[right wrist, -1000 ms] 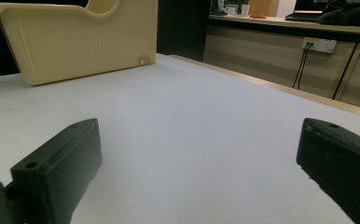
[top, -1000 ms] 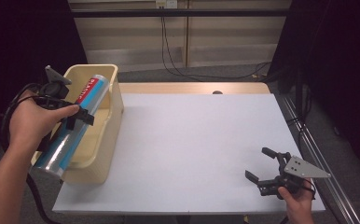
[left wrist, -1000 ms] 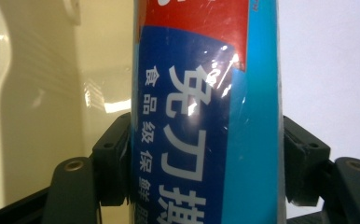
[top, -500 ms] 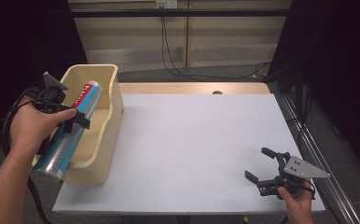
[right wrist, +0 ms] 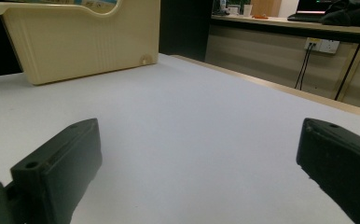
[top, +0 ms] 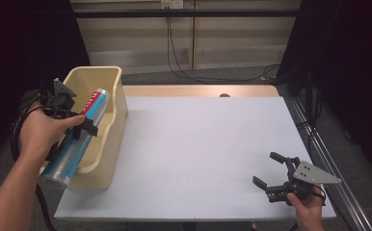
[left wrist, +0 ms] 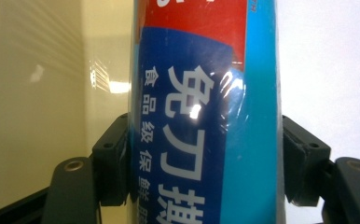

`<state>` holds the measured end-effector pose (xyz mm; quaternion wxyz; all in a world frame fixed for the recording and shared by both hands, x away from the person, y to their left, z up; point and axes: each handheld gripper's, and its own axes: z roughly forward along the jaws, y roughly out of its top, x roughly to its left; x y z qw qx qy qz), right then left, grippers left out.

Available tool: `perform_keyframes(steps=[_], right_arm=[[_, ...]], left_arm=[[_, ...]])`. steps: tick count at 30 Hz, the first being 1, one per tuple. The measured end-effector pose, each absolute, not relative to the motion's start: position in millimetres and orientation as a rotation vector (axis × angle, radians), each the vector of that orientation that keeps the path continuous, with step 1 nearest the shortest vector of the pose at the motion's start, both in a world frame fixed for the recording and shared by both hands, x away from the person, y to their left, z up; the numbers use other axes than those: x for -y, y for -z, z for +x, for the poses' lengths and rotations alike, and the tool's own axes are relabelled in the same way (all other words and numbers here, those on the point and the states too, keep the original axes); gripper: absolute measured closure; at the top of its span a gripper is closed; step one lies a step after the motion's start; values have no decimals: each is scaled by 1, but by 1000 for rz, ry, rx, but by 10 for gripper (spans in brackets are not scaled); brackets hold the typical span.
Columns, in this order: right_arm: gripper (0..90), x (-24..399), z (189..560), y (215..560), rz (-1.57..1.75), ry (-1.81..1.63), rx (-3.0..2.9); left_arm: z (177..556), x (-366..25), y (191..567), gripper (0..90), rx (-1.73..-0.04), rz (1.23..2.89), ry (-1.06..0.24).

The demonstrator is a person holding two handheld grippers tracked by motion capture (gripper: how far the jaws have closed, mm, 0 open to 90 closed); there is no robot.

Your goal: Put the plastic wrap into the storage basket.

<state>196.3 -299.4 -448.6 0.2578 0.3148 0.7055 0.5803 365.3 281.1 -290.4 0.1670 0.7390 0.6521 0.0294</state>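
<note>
One long blue-and-red plastic-wrapped roll [top: 80, 132], and it's clamped across its middle by the left gripper [top: 85, 126], both black jaws pressed on its sides. It lies slanted over the one cream plastic tub [top: 108, 144] at the table's left edge, top end inside the tub, lower end poking out past the tub's near rim toward the person's left hand [top: 39, 134]. One white tabletop [top: 198, 144], basically bare between the tub and the right gripper [top: 275, 174], which sits near the front right corner with jaws spread wide, nothing between them.
</note>
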Motion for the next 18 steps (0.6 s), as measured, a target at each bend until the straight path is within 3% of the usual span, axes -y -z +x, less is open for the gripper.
perform_keyframes(steps=[18], right_arm=[[0, 299, 197, 449, 851, -1574, -1918]], left_arm=[[368, -279, 298, 319, -1867, 2147, -31]])
